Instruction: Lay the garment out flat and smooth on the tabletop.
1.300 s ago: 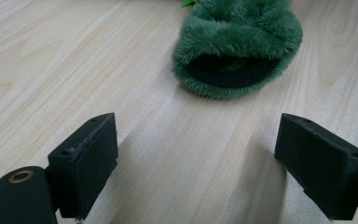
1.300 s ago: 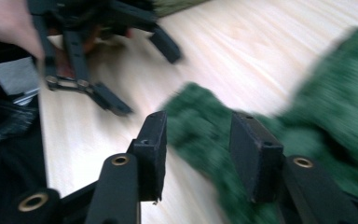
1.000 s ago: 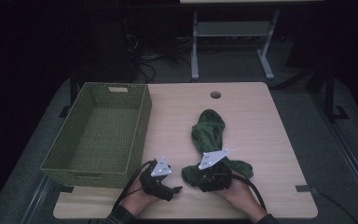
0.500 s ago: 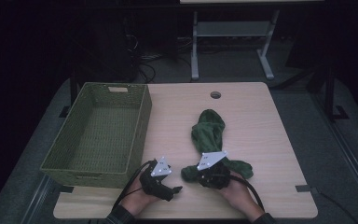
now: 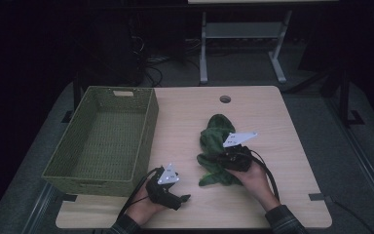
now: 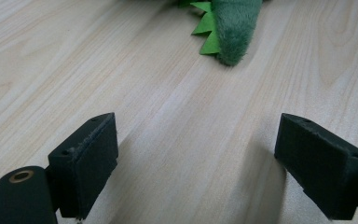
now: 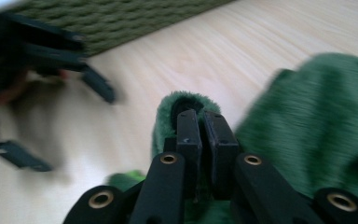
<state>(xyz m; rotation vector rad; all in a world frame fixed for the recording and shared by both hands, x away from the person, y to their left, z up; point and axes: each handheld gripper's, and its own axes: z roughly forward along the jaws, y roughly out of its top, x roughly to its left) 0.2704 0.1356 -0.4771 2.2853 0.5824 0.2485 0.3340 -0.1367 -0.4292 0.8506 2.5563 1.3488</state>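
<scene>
- At a wooden table (image 5: 272,117), a person's right gripper (image 5: 224,158) has its jaws pinched together on a fold of a green plush toy (image 5: 215,136); its own camera shows green fur caught between the pads (image 7: 189,128), the jaws having just been closing on it.
- The toy lies right of the table's centre, its spiked tail (image 6: 228,32) pointing toward 7 o'clock, near the front edge.
- The left gripper (image 5: 173,195) rests at 7 o'clock on the tabletop, jaws wide apart over bare wood, nothing between them.
- The step in hand appears to be the pick-up: the grip is made, and the toy looks to be just starting off the wood.
- The next move likely calls for a lift high enough to clear the wall of the green woven basket (image 5: 148,122) at 9 o'clock, then a carry across to it. The limp body may swing or snag on the rim.
- The surface is pale wood grain with a cable hole (image 5: 225,99) at 12 o'clock.
- The room beyond is dark; a metal stand (image 5: 243,44) and loose cables (image 5: 151,61) sit on grey carpet.
</scene>
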